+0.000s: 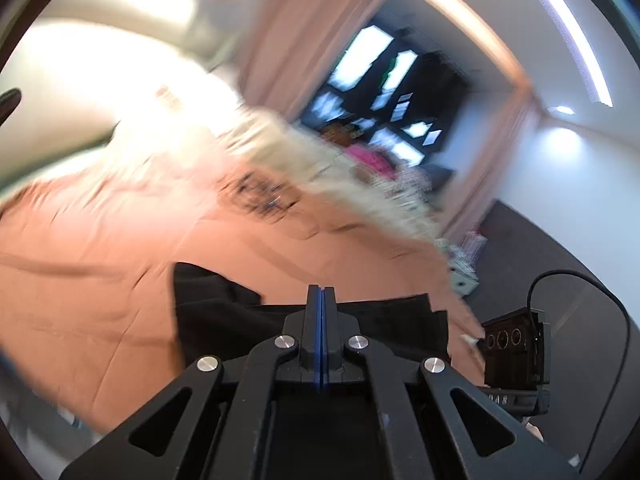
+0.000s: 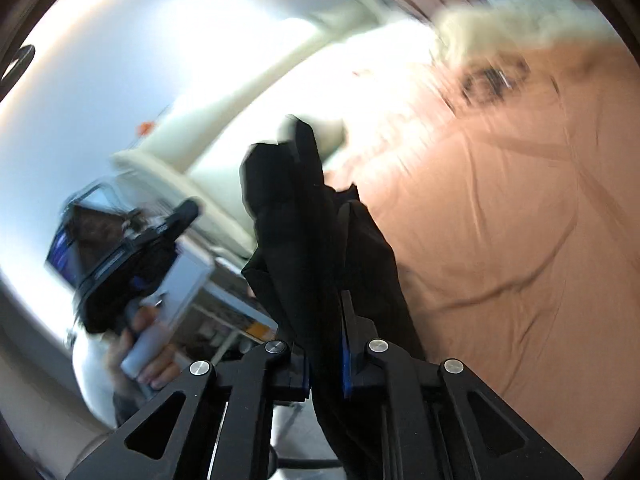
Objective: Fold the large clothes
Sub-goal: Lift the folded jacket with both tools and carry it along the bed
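Note:
A black garment (image 1: 248, 320) hangs over a bed with an orange-pink sheet (image 1: 120, 280). My left gripper (image 1: 321, 296) is shut, its jaws pressed together, with the black cloth right behind the tips; the grip on it looks likely. My right gripper (image 2: 328, 292) is shut on a thick bunch of the same black garment (image 2: 296, 208), which rises between the fingers and hides the tips. The right gripper's body also shows in the left wrist view (image 1: 516, 352) at the right, and the left one in the right wrist view (image 2: 132, 256) at the left. Both views are motion-blurred.
A cream fluffy blanket (image 1: 320, 168) lies across the far side of the bed. Pink curtains (image 1: 296, 32) and a dark window (image 1: 400, 92) stand behind. The orange-pink sheet (image 2: 500, 220) fills the right of the right wrist view. A dark floor (image 1: 540, 248) lies right of the bed.

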The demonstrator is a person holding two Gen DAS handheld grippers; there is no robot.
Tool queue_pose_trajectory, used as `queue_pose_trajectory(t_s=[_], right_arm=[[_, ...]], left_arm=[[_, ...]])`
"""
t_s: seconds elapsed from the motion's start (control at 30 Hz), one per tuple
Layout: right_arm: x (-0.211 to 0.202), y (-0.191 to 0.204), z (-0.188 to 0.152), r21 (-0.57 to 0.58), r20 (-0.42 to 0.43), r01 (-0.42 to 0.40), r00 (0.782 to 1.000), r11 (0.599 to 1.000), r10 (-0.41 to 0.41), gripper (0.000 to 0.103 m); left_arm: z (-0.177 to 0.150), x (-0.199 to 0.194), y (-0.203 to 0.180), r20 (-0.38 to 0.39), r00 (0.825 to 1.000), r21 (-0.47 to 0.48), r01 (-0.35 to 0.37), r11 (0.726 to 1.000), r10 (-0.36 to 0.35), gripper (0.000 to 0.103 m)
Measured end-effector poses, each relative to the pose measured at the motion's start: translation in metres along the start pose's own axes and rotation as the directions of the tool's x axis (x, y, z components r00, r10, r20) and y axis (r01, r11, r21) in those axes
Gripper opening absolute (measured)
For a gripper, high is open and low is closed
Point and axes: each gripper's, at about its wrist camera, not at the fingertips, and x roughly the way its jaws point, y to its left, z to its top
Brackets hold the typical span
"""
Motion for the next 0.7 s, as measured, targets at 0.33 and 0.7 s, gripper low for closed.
queue_pose_trajectory(t_s=[0.33, 0.7], right_arm=[[0.020, -0.069, 0.015, 0.099, -0.005, 0.019, 1.000, 0.995, -0.019, 0.011], [0.019, -0.109, 0.019, 0.162, -0.004, 0.030, 1.000, 0.986, -0.030, 0.011]], left_arm=[[-0.090, 0.069, 0.108, -0.248, 0.965, -0.234, -0.146, 0.961, 0.086, 0.002], [-0.137, 0.126, 0.125, -0.358, 0.933, -0.299, -0.160, 0.941, 0.045, 0.002]])
